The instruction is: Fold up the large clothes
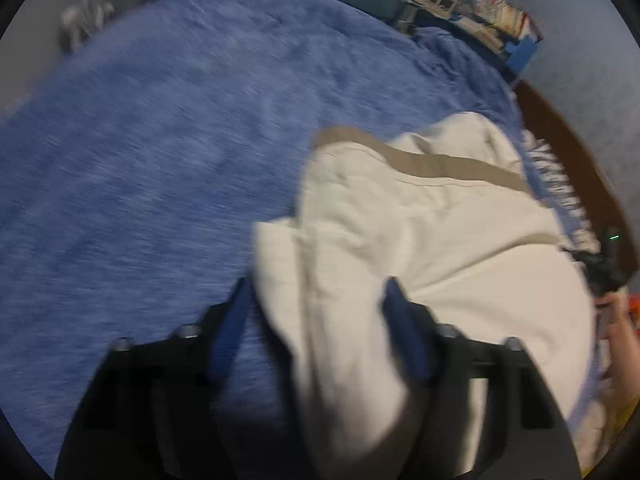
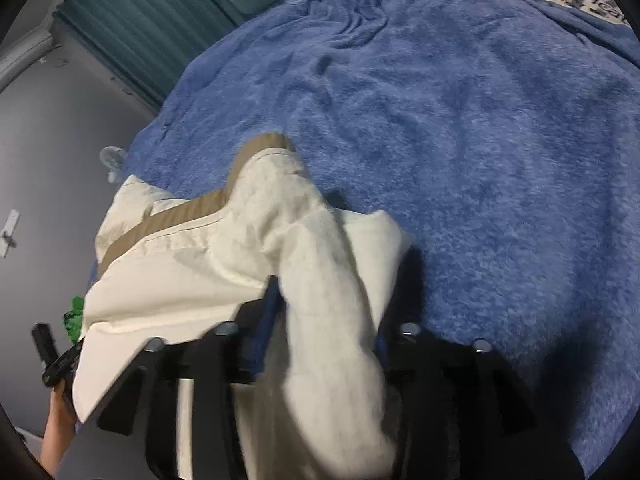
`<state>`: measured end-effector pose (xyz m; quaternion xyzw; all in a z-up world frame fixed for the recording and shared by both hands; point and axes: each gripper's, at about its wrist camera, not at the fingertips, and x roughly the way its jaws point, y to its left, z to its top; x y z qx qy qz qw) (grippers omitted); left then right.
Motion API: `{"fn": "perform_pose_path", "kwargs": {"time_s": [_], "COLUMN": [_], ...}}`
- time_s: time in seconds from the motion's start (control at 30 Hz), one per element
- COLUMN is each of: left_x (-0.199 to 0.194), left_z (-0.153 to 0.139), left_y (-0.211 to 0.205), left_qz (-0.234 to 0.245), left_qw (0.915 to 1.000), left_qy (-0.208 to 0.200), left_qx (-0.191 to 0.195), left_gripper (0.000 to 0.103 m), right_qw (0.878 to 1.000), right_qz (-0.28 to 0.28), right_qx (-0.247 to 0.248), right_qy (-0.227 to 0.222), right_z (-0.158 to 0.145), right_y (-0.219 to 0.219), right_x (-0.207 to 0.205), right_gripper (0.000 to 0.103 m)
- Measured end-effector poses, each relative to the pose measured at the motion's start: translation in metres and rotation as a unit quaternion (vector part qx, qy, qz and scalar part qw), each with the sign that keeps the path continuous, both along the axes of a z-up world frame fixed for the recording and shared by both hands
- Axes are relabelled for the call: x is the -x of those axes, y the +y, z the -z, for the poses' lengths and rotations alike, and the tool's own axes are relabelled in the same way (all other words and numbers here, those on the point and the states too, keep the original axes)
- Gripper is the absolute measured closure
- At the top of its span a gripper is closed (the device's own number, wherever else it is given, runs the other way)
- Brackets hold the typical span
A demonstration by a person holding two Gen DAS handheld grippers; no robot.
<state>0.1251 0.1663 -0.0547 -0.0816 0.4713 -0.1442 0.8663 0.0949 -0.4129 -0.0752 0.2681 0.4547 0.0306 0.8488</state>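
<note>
A: Report the garment's position.

B: The cream garment (image 1: 420, 240) lies bunched on the blue fleece blanket (image 1: 160, 160) that covers the bed. A tan band (image 1: 440, 164) runs across the upper part of the garment. In the left wrist view the heap occupies the right half of the blanket; in the right wrist view it occupies the lower left, with its edge reaching the blanket's border.

A: State of the left gripper?

B: The left gripper (image 1: 316, 292) has its jaws spread wide. A fold of cream cloth lies between them. The left blue finger (image 1: 232, 320) stands clear of the cloth, over bare blanket. The right finger sits against the cloth or just beside it; blur prevents a firm reading. The pads do not clamp the fabric.

A: And the right gripper?

B: The right gripper (image 2: 328, 304) has its jaws parted about halfway. A thick roll of cream fabric passes up between them and drapes toward the camera. Whether the pads press on it cannot be determined: the roll fills most of the gap and the picture is smeared there.

A: Surroundings?

B: Teal curtain (image 2: 148, 20) behind the bed, grey wall (image 2: 52, 128) beside it, and a cluttered shelf (image 1: 472, 12) at the far corner. A hand (image 1: 616, 320) shows at the right edge of the left wrist view, just beside the garment.
</note>
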Motion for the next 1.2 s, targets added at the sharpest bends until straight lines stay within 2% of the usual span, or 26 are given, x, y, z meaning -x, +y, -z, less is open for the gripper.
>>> {"fn": "perform_pose_path", "kwargs": {"time_s": [0.03,0.07,0.13,0.2,0.3,0.37,0.47,0.53,0.57,0.63,0.67,0.77,0.97,1.13,1.2], "left_x": [0.003,0.009,0.025,0.045,0.082,0.105,0.134,0.141,0.141,0.132,0.125,0.087,0.006,-0.047,-0.061], "left_z": [-0.008,-0.017,-0.033,-0.051,-0.064,-0.068,-0.060,-0.050,-0.044,-0.035,-0.033,-0.031,-0.029,-0.025,-0.027], "left_y": [0.001,0.001,-0.002,-0.011,-0.023,-0.045,-0.086,-0.111,-0.125,-0.148,-0.155,-0.170,-0.189,-0.180,-0.177], "left_qz": [-0.009,-0.015,-0.023,-0.011,-0.008,-0.009,0.034,0.067,0.080,0.097,0.100,0.105,0.093,0.042,0.013], "left_qw": [0.9998,0.9989,0.9963,0.9961,0.9957,0.9965,0.9976,0.9954,0.9928,0.9861,0.9848,0.9836,0.9839,0.9886,0.9885], "left_qy": [-0.009,-0.019,-0.035,-0.052,-0.062,-0.059,-0.045,-0.039,-0.039,-0.049,-0.050,-0.047,0.004,0.034,0.030], "left_qx": [-0.017,-0.040,-0.075,-0.070,-0.068,-0.059,-0.041,-0.056,-0.080,-0.125,-0.133,-0.139,-0.153,-0.140,-0.147], "left_gripper": [0.029,0.025,0.019,0.018,0.011,0.010,0.009,0.009,0.008,0.008,0.008,0.006,0.006,0.006,0.006], "right_qw": [1.000,0.999,0.995,0.983,0.967,0.963,0.961,0.961,0.961,0.954,0.951,0.952,0.954,0.962,0.966], "right_qz": [0.011,0.021,0.019,-0.005,-0.063,-0.101,-0.166,-0.197,-0.206,-0.216,-0.219,-0.220,-0.224,-0.191,-0.178], "right_qx": [0.014,0.038,0.095,0.183,0.241,0.242,0.212,0.190,0.183,0.208,0.216,0.213,0.200,0.191,0.179], "right_qy": [0.006,0.003,-0.014,-0.031,-0.057,-0.063,-0.058,-0.038,-0.029,-0.022,-0.023,-0.018,0.020,0.051,0.053], "right_z": [-0.003,-0.010,-0.026,-0.046,-0.067,-0.071,-0.067,-0.059,-0.055,-0.048,-0.047,-0.050,-0.052,-0.041,-0.041], "right_y": [-0.001,-0.001,0.006,0.028,0.063,0.082,0.113,0.129,0.133,0.144,0.147,0.157,0.170,0.171,0.170], "right_x": [0.003,0.007,0.017,0.037,0.073,0.096,0.130,0.140,0.141,0.128,0.121,0.089,0.013,-0.044,-0.059], "right_gripper": [0.036,0.019,0.017,0.017,0.013,0.011,0.011,0.011,0.009,0.008,0.007,0.006,0.006,0.007,0.007]}}
